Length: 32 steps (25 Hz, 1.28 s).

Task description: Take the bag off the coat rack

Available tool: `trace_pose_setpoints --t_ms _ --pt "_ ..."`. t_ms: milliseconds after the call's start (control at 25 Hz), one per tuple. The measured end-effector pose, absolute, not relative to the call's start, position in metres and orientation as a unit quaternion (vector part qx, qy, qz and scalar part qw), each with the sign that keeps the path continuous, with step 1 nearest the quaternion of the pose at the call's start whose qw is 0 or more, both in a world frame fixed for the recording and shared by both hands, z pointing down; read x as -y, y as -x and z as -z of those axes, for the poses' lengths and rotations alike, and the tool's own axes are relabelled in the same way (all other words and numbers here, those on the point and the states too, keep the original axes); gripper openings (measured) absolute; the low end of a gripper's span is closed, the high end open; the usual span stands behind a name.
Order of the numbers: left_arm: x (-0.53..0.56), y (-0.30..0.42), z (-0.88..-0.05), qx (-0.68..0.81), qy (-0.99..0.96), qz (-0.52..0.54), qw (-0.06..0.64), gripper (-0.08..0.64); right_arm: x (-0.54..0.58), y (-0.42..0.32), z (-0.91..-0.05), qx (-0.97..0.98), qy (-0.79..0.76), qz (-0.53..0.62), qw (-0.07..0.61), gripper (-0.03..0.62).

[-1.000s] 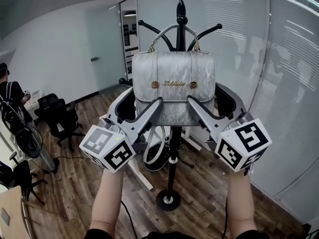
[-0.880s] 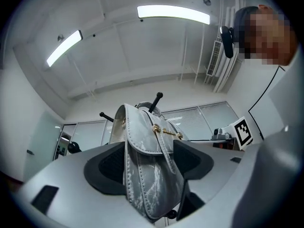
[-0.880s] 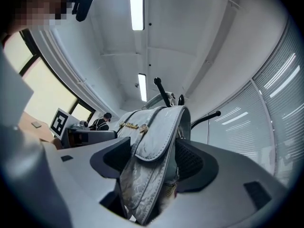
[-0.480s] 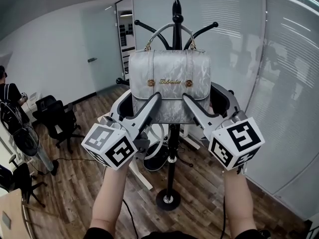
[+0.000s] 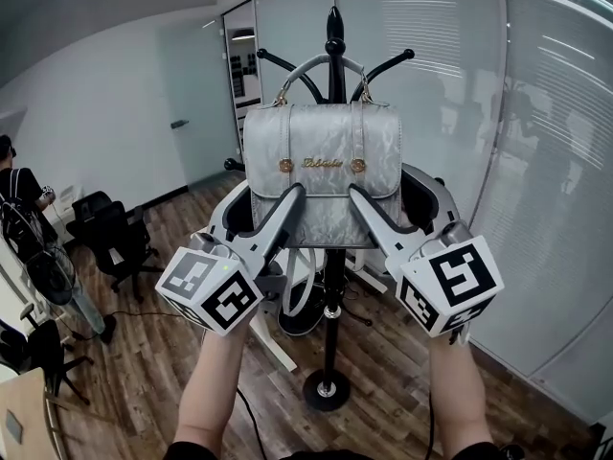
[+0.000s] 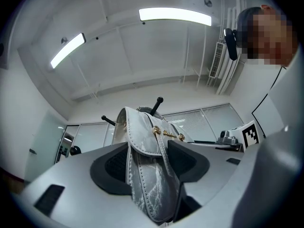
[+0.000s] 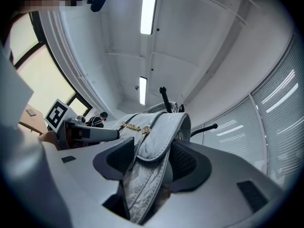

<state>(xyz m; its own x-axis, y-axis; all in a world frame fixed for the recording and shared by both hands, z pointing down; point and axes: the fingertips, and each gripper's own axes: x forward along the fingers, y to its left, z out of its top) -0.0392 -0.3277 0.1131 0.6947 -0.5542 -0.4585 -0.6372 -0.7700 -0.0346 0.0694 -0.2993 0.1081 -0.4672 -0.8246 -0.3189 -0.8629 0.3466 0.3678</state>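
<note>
A silver-grey handbag point(image 5: 321, 166) with gold clasps hangs by its handle from the black coat rack point(image 5: 333, 41). My left gripper point(image 5: 261, 199) straddles the bag's left end and my right gripper point(image 5: 395, 195) its right end. Both pairs of jaws have just been closing. In the left gripper view the bag point(image 6: 147, 175) fills the gap of the left gripper point(image 6: 149, 163) and both dark pads press on it. In the right gripper view the bag point(image 7: 152, 156) is likewise pinched in the right gripper point(image 7: 153, 163). The bag's bottom edge is hidden behind the fingers.
The rack's pole runs down to a round base point(image 5: 327, 389) on the wood floor. A glass partition point(image 5: 536, 161) stands close on the right. Black office chairs point(image 5: 110, 223) and a person point(image 5: 19, 195) are at the far left. A white desk leg point(image 5: 268, 338) stands beside the pole.
Both grippers' jaws have narrowed onto the bag's ends. The hands have stayed nearly where they were, and the bag still hangs on the rack.
</note>
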Motion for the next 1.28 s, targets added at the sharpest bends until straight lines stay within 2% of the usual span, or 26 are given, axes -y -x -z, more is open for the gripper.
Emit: trace_pose_setpoints --t_ms 840,1280 --pt "0.294 0.039 -0.074 -0.309 0.907 -0.237 0.163 0.242 0.266 -0.066 -0.072 -0.803 0.508 -0.304 0.068 0.239" --pt "0.262 0.053 -0.07 -0.314 0.901 -0.244 0.175 0.244 0.233 -0.056 -0.068 -0.807 0.494 -0.315 0.076 0.239"
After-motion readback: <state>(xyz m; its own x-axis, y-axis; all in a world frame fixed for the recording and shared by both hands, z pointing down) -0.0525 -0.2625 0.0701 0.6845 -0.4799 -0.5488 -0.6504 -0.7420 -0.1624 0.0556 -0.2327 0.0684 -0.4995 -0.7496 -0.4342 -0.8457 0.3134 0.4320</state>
